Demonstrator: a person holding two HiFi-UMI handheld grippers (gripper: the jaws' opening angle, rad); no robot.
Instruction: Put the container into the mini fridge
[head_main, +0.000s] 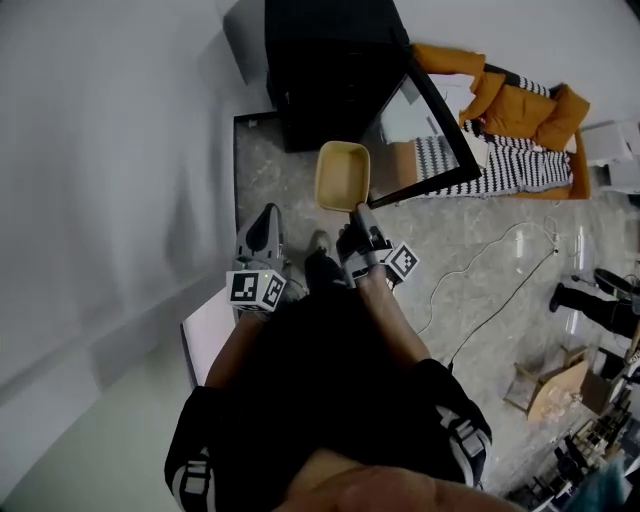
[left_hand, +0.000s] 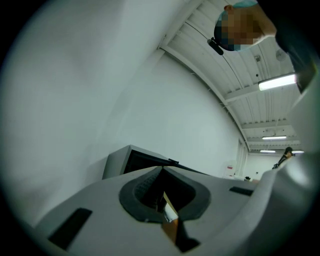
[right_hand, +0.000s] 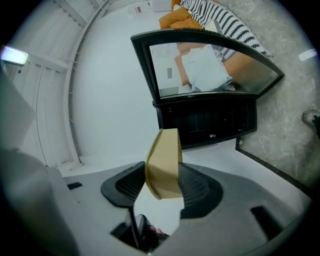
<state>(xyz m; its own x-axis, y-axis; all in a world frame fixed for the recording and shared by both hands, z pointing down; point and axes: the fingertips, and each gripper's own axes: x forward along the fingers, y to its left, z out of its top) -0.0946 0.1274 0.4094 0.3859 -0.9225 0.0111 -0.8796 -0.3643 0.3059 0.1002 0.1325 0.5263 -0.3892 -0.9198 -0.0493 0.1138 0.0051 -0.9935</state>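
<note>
Currently the right hand-held gripper (head_main: 358, 212) clamps the tan container (head_main: 342, 176) by one rim, above the floor before the open mini fridge (head_main: 330, 70). The left hand-held gripper (head_main: 262, 235) is closed, empty. Risk: single-edge grip lets it pivot against the door (head_main: 445, 120).

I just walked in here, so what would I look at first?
First you'd see the yellow container, held up in the middle by the right gripper, which is shut on its rim. Just past it stands the black fridge against the white wall, with its glass door wide open. On the right behind the door lies a bright orange jacket.
</note>
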